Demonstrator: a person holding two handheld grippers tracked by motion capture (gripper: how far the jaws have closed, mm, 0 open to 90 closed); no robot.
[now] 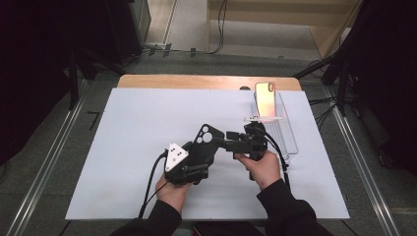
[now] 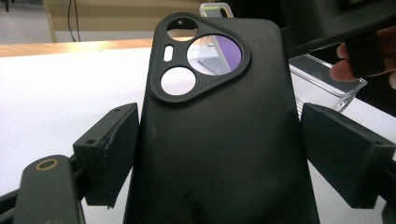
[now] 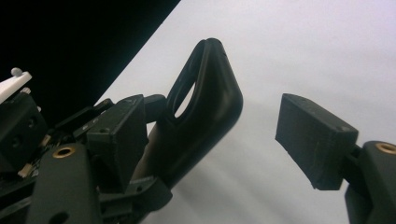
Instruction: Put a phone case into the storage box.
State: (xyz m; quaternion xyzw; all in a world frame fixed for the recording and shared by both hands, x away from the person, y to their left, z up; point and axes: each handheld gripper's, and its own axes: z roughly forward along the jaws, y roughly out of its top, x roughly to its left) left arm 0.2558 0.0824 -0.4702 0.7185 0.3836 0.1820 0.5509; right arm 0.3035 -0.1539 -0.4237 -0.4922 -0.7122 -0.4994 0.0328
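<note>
1. The black phone case point(image 2: 219, 135) looks like matt, faintly scuffed soft plastic.
2. The left tool point(image 2: 219, 154) has dull, rough-edged foam-like pads point(image 2: 112, 149).
3. The worktop point(image 1: 137, 128) carries smooth white matt sheeting over pale wood.
4. The stand point(image 1: 287, 132) is clear glossy plastic.
5. The phone point(image 1: 265, 101) shines gold.

Both forearms in from below, hands close together. Left hand-held gripper point(image 1: 199, 147) pointing away, jaws clamped on something between them. Right hand-held gripper point(image 1: 231, 139) angled leftward, jaws spread wide apart.
</note>
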